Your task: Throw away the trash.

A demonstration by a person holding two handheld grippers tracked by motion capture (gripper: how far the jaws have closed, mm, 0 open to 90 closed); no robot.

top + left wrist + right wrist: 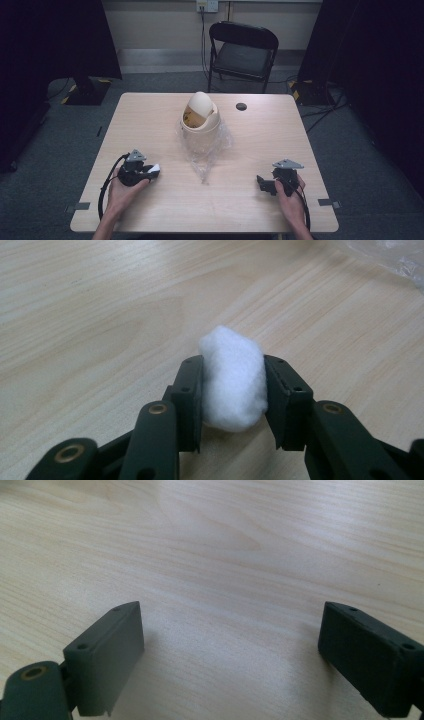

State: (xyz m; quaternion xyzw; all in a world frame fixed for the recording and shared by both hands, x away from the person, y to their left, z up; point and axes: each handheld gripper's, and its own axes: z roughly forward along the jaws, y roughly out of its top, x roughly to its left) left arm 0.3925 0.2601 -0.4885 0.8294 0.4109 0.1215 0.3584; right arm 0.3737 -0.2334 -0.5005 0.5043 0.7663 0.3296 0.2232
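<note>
A white cotton ball [233, 382] sits squeezed between the two black jaws of my left gripper [234, 390], low over the wooden table [150, 115]. In the high view the left gripper [154, 171] lies at the table's front left with the white cotton ball [156, 167] at its tip. My right gripper [261, 183] rests at the front right, pointing left. Its jaws stand wide apart over bare wood in the right gripper view [230, 655], with nothing between them.
A cream bin with a swing lid [200, 116] stands at the table's middle back, on a crumpled clear plastic bag [205, 152]. A small black disc [241, 106] lies to its right. A black folding chair [242, 50] stands beyond the table.
</note>
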